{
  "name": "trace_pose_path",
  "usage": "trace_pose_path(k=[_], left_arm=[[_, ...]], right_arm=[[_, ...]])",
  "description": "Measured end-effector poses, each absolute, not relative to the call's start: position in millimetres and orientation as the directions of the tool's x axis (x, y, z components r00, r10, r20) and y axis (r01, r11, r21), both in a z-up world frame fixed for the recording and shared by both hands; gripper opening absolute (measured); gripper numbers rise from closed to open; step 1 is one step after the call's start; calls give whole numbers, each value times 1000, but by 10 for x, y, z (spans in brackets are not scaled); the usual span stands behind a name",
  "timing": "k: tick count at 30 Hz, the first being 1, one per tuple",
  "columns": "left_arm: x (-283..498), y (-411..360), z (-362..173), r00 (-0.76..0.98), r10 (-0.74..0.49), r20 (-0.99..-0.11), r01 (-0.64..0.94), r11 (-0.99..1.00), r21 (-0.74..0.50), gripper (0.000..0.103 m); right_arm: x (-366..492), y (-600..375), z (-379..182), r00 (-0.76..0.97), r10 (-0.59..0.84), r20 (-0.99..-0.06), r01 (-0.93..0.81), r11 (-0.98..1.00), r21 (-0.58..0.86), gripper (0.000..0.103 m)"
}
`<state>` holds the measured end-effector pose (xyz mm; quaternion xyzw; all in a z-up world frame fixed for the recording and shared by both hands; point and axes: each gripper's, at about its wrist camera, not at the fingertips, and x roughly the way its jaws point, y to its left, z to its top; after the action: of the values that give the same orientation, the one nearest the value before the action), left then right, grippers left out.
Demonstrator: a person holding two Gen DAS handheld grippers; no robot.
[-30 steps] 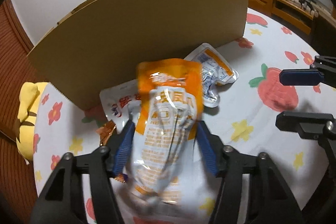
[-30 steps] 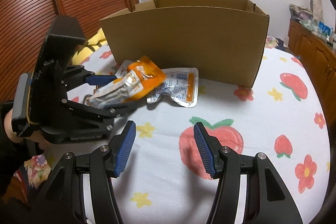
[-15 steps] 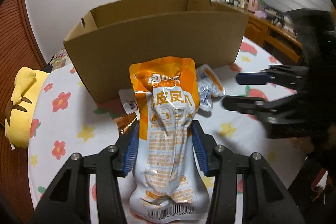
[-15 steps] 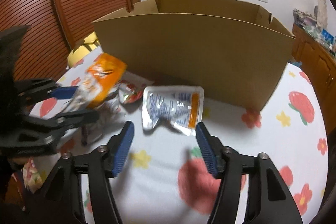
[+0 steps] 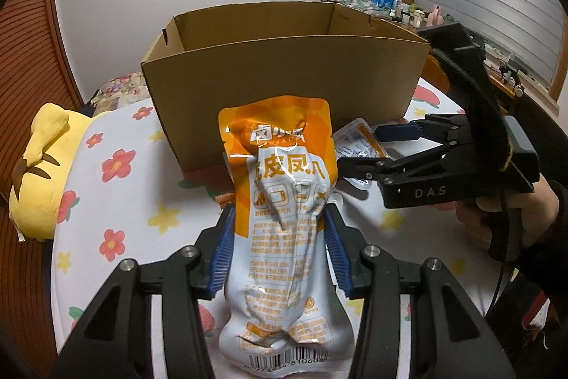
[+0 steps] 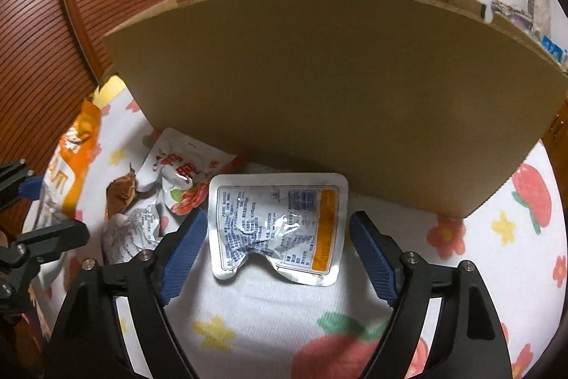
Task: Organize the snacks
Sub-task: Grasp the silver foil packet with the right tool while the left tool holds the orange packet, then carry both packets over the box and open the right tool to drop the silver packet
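- Since a second ago, both grippers have travelled: the left gripper (image 5: 280, 249) has lifted its orange pouch (image 5: 280, 201) clear of the pile and higher, so the open top of the cardboard box (image 5: 284, 66) now shows, while the right gripper (image 6: 275, 251) has closed in on the silver pouch (image 6: 277, 222).
- Left gripper is clenched on the orange pouch, blue pads pressing its lower sides; the pouch stands upright in the air, in front of the box.
- Right gripper is released, jaws wide, straddling the silver pouch that lies flat on the tablecloth (image 6: 284, 301), just beside the box's front wall.
- Two more crumpled packets (image 6: 177, 180) lie to the left of the silver one.
- These pouches look light, soft, crinkly and slick; a hold across the middle or along a sealed edge seems safest, since foil could slip.
- Surface: white cloth printed with strawberries and flowers.
- Room: white walls, a slatted wooden door, a cluttered sideboard, and a yellow plush toy (image 5: 39, 173) at the table's edge.
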<state>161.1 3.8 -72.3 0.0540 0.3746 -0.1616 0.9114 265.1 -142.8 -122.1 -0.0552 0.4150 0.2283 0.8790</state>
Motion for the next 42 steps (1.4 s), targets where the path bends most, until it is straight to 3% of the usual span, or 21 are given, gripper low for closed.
trace_pose_path(k=[12,22,42], left_arm=[[1598,43,-723,671,-262,-694,338,941,-29,47],[1568,38,-686,682,-266,-681,336,941,-31,47],[1544,-106,-318,727,-278,-628,351,936,-9,47]], right_arm=[[2739,-1199,-1293,545,271,-793,-466,885,-17,90],[2635,-1236,-1274,541,277,-794,-483,876,-23,84],[2136,-1604,-675,631,390,-671,-482,874,54,84]])
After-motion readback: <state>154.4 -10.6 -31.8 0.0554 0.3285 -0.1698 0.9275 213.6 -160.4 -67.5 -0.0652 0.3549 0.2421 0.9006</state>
